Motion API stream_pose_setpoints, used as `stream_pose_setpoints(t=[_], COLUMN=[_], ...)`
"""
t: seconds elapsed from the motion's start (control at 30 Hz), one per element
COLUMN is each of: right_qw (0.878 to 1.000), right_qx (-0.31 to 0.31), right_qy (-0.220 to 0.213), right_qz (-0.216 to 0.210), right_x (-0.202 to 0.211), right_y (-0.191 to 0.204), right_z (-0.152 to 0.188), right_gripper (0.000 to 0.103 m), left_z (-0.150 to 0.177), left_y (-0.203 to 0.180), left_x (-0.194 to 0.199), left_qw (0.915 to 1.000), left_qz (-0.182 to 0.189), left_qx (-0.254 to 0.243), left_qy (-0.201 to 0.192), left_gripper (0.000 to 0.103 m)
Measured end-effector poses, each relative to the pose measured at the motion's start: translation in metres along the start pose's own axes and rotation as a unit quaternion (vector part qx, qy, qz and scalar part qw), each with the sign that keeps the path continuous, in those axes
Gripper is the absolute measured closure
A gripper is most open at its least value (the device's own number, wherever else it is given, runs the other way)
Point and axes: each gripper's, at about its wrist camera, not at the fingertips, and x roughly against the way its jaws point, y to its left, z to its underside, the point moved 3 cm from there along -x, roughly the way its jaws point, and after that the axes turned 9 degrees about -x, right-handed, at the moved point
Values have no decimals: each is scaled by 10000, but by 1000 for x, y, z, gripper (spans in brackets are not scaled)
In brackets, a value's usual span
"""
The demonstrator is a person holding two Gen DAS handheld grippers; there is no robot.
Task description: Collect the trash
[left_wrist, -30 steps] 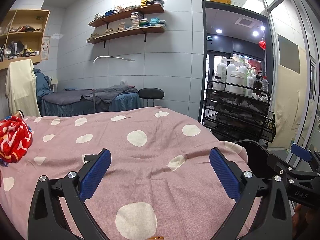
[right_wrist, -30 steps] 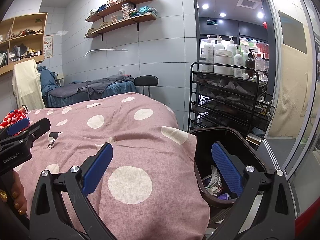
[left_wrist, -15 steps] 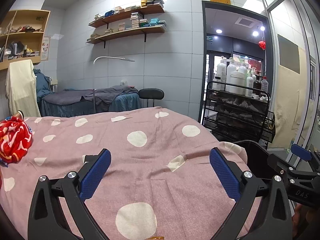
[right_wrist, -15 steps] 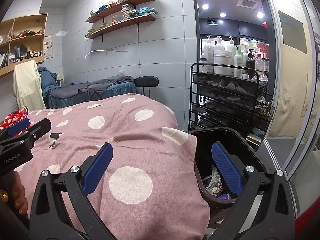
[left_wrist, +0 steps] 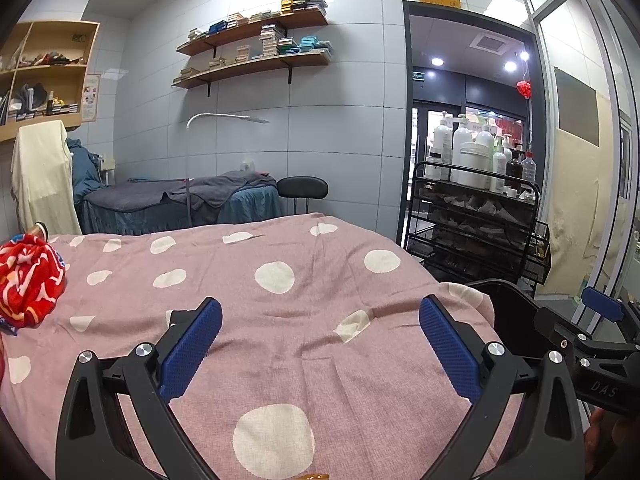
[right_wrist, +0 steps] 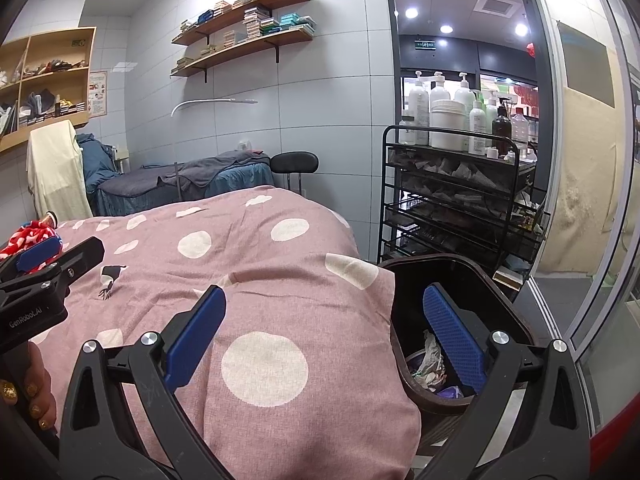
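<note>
Both your tongs are released and empty — left gripper (left_wrist: 320, 320) over the spotted bedspread (left_wrist: 280, 240), right gripper (right_wrist: 324, 312) beside the bin (right_wrist: 500, 292). Crumpled trash (right_wrist: 430, 356) already sits in that bin; no more shows on the bed — likely nearly finished.

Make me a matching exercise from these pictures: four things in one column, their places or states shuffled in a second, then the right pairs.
Things
1. trash bin
2. red patterned cloth
3. pump bottles
4. right gripper

Places or states
A. on top of the black wire cart
B. open, holding nothing
C. beside the bed's right edge, crumpled paper inside
D. on the pink dotted cover, far left

Pairs: 1-C, 2-D, 3-A, 4-B
</note>
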Motion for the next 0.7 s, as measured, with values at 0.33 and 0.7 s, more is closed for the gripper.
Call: stream_pose_setpoints(t=[0.33,0.7], right_qw=[10000,10000], right_qx=[4,-3], right_qy=[-3,23], right_qz=[-1,-5], right_x=[0,0], right_y=[1,0], right_z=[0,1], right_gripper=[5,5], left_z=[0,1], left_y=[-1,1], left_x=[0,-2], left_qw=[10000,9999], left_qz=[12,43], left_qx=[20,78], left_qy=[4,83], left_gripper=[5,5])
